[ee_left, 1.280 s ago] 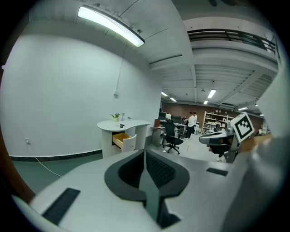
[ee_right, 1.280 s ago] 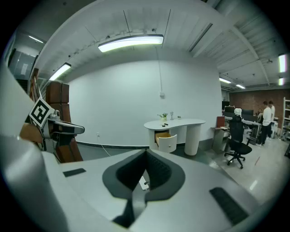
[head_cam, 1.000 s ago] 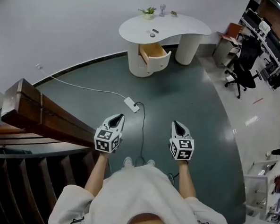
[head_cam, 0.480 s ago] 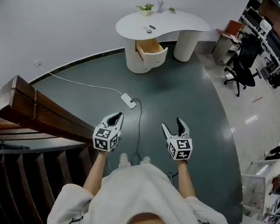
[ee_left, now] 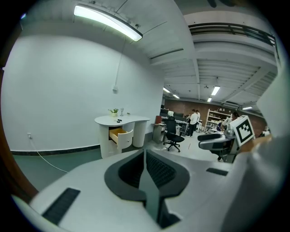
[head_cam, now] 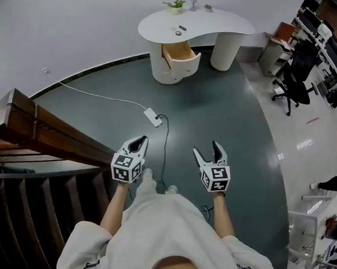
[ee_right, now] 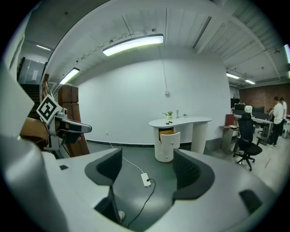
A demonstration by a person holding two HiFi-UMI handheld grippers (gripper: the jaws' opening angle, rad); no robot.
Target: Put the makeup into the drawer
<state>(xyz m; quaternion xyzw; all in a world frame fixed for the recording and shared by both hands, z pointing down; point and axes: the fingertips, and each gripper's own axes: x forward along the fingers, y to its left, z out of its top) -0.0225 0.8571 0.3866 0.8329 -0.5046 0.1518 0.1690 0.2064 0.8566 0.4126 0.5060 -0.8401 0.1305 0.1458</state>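
A white curved desk stands far across the floor, its wooden drawer pulled open. Two small dark makeup items lie on the desktop above the drawer. My left gripper is held out in front of me, shut and empty; in the left gripper view its jaws meet with the desk far beyond. My right gripper is beside it; its jaws have just been opening and now stand open with nothing between them. The right gripper frames the desk and drawer.
A dark wooden stair rail runs along my left. A white power strip with cables lies on the green floor ahead. Office chairs and desks fill the right side, with people in the distance.
The right gripper's jaws went from shut to wide open. The person has stepped forward, and the power strip now lies nearer the grippers. The left gripper stays shut.
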